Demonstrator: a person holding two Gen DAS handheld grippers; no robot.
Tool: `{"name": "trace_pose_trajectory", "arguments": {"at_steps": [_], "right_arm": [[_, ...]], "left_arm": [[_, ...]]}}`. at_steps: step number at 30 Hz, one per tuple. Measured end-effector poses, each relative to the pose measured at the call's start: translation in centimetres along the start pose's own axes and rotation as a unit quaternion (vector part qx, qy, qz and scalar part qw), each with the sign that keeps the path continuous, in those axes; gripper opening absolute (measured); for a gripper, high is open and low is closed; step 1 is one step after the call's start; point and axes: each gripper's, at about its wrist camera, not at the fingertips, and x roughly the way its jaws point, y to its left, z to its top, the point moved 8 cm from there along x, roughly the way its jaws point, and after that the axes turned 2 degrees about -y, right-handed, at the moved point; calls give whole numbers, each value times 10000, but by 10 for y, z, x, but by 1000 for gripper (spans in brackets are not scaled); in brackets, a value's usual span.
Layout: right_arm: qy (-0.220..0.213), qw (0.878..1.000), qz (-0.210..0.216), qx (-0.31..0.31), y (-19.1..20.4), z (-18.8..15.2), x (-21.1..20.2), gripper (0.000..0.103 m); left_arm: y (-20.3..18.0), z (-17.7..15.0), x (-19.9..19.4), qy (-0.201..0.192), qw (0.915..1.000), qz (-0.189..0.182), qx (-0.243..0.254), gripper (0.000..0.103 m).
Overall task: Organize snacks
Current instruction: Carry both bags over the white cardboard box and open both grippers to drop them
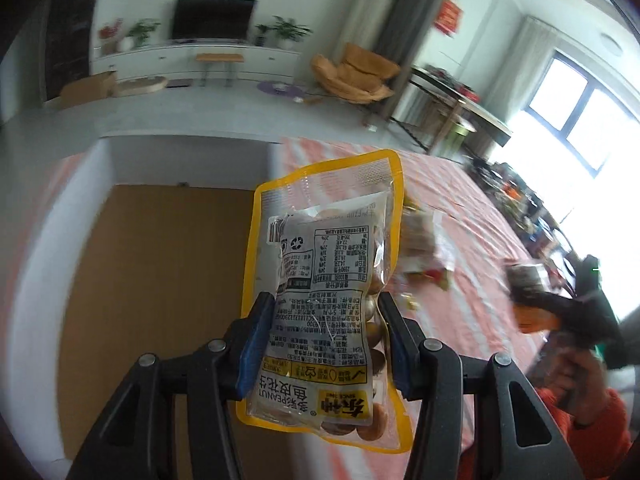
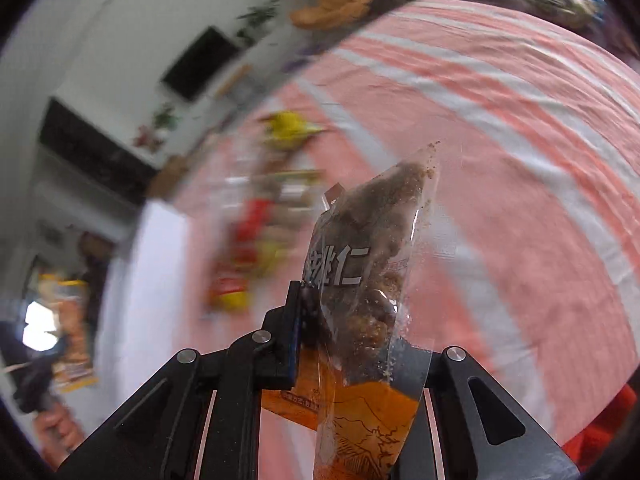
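A pink-and-white striped table [image 2: 500, 128] fills a living room. Both grippers' fingers clamp snack bags: left gripper [image 1: 324, 344] a peanut packet [image 1: 324, 280], right gripper [image 2: 356, 344] a walnut bag [image 2: 368, 280]. Other snacks [image 2: 256, 248] are blurred.

- Our right gripper [image 2: 352, 332] clamps a clear walnut snack bag [image 2: 368, 280], which points forward.
- Ahead to the left, blurred snack packets [image 2: 256, 248] lie on the striped cloth [image 2: 500, 140].

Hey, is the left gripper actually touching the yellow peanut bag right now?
Touching. The left wrist view shows the left gripper with both blue pads pressed against the sides of the yellow peanut bag, holding it up over the box.
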Motion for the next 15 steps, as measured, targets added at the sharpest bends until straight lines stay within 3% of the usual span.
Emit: {"name": "trace_pose_trajectory", "arguments": {"at_steps": [3, 7, 8, 9, 10, 11, 15], "right_arm": [[267, 9921, 887, -850, 118, -8, -4, 17], [796, 9617, 1746, -1957, 266, -55, 13, 21], [919, 9538, 1847, -2184, 295, -68, 24, 24], [955, 9480, 1828, -2423, 319, -78, 37, 56], [1010, 9441, 1807, -2565, 334, -86, 48, 95], [1082, 9423, 1774, -2625, 345, -91, 60, 93], [840, 9534, 1781, -2287, 329, -76, 70, 93]], "left_arm": [[52, -2, -16, -139, 9978, 546, -337, 51], [105, -19, -28, -89, 9900, 1259, -632, 51], [116, -24, -29, -33, 9870, 1438, -718, 56], [129, -31, -29, 34, 9834, 1610, -836, 61], [140, -35, -32, 68, 9802, 1734, -959, 74], [148, -40, -37, 37, 9771, 1832, -1080, 80], [147, -48, -50, -174, 9747, 1881, -1196, 80]]}}
